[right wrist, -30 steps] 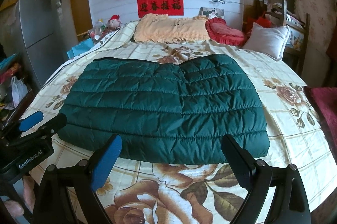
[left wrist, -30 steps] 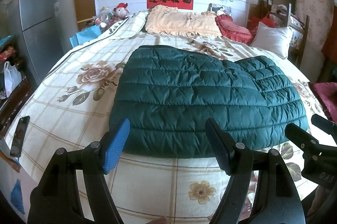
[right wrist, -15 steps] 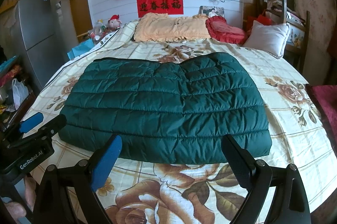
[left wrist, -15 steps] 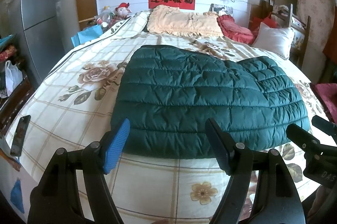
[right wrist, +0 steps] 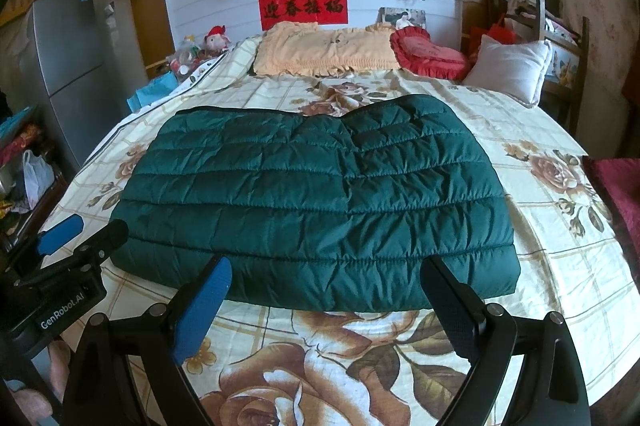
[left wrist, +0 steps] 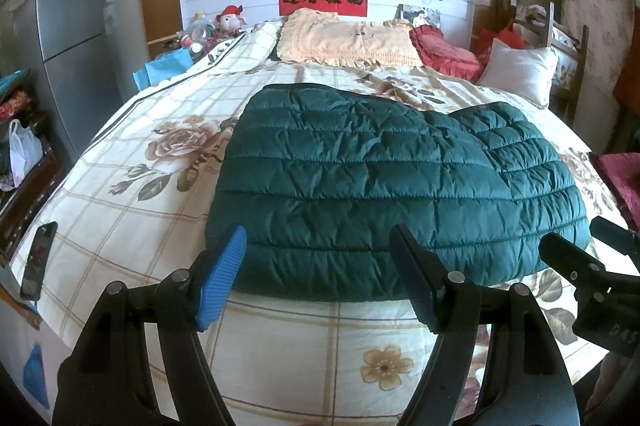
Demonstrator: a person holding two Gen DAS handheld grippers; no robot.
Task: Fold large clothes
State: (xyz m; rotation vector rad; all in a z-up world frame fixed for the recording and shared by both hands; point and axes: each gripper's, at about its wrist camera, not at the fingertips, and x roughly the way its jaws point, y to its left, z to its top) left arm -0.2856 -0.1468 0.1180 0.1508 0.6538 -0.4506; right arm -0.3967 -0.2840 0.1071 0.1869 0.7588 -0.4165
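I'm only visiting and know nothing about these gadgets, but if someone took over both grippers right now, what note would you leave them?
Left gripper: open, empty, poised at the near edge of the green quilted garment.
Right gripper: open, empty, at the same edge.
The garment lies flat on the floral bedspread, apparently already folded into a rough rectangle.
Left: probably another fold, starting from the near edge. A phone lies at the bed's left edge.

Soft daylight fills my room evenly, with only faint shadow under the green quilted coat [left wrist: 384, 186]. Both my cameras bend everything strongly, darkening to black at the corners. The centre is sharp; the edges smear slightly.
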